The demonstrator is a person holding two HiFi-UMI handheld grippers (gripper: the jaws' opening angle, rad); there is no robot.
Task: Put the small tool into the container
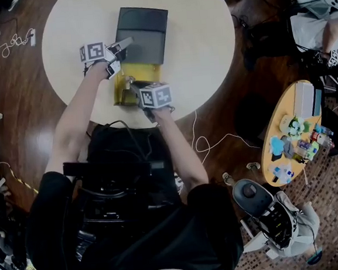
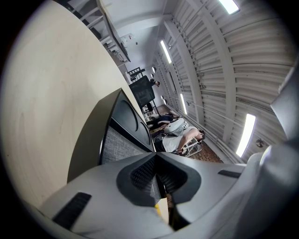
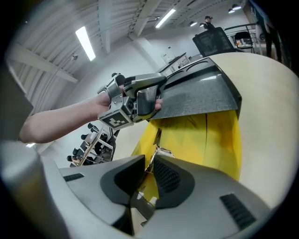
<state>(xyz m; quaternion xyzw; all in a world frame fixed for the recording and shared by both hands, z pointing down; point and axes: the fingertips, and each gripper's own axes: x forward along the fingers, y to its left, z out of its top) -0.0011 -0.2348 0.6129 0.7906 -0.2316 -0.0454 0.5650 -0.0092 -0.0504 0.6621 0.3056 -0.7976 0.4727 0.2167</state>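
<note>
A yellow container (image 1: 122,92) stands open on the round cream table (image 1: 202,46), its dark grey lid (image 1: 143,37) tilted up at the far side. My left gripper (image 1: 118,51) is shut on the lid's left edge and holds it raised; from that gripper's own view the lid (image 2: 122,127) runs away from the closed jaws (image 2: 158,179). My right gripper (image 1: 132,85) hangs over the container's near end, shut on a small metal tool (image 3: 156,153) that sticks out between its pads (image 3: 148,175). Beyond it lie the yellow inside (image 3: 205,140), the lid (image 3: 196,100) and the left gripper (image 3: 145,100).
The table's near edge (image 1: 173,118) is just behind the right gripper. Cables (image 1: 208,143) trail on the wooden floor. A small yellow side table (image 1: 289,132) with several bright items stands at the right, and a person (image 1: 318,27) sits beyond it.
</note>
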